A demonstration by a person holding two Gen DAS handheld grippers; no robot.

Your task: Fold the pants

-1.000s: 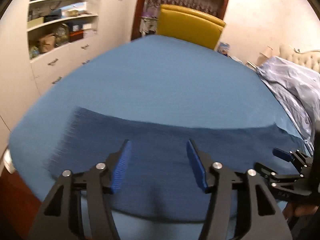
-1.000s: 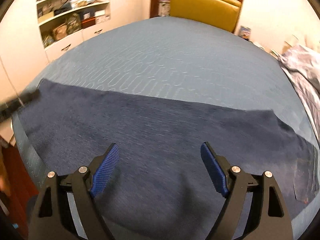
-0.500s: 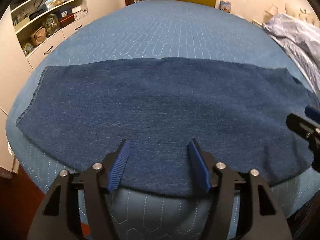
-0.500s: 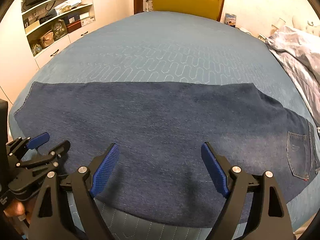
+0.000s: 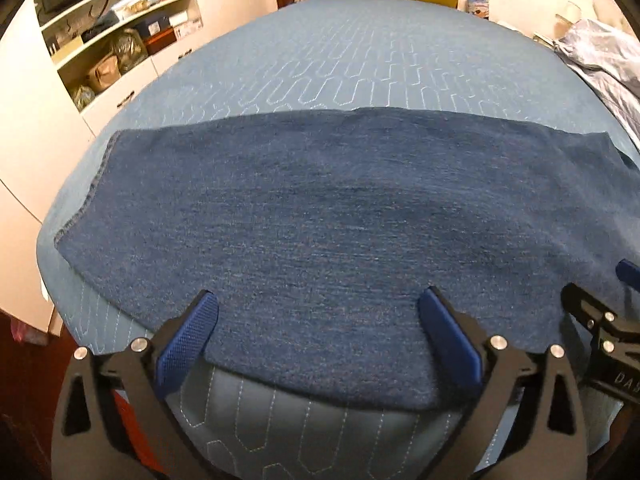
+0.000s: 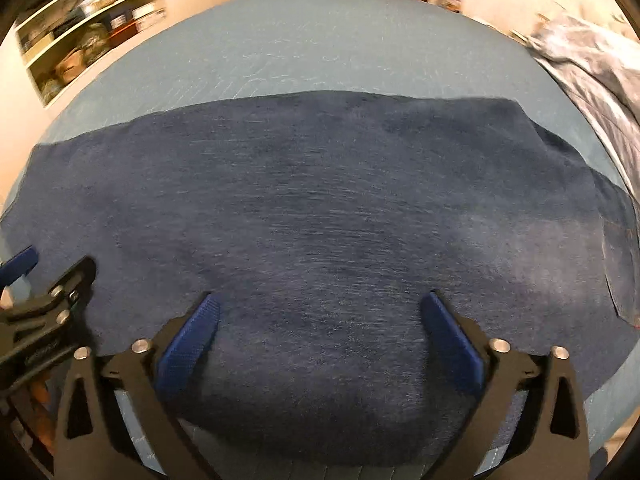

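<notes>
— So, what are the grippers doing?

— Both spread wide, holding nothing. The left gripper (image 5: 318, 334) and right gripper (image 6: 320, 330) hover above the near edge of the pants (image 5: 320, 216).

— And the pants?

— Flat across the near part of the bed (image 5: 360, 60), legs apparently stacked lengthwise, hem (image 5: 82, 200) at the left, back pocket (image 6: 618, 264) at the right. I'd judge crosswise folds remain.

— Room to move?

— Plenty of bare bed beyond; a crumpled blanket (image 5: 604, 60) sits far right.

Beyond the pants (image 5: 320, 220) the bed (image 5: 360, 48) is lying bare; a crumpled quilt (image 5: 600, 56) is crowding its right edge; shelves (image 5: 112, 40) are standing left of it.
</notes>
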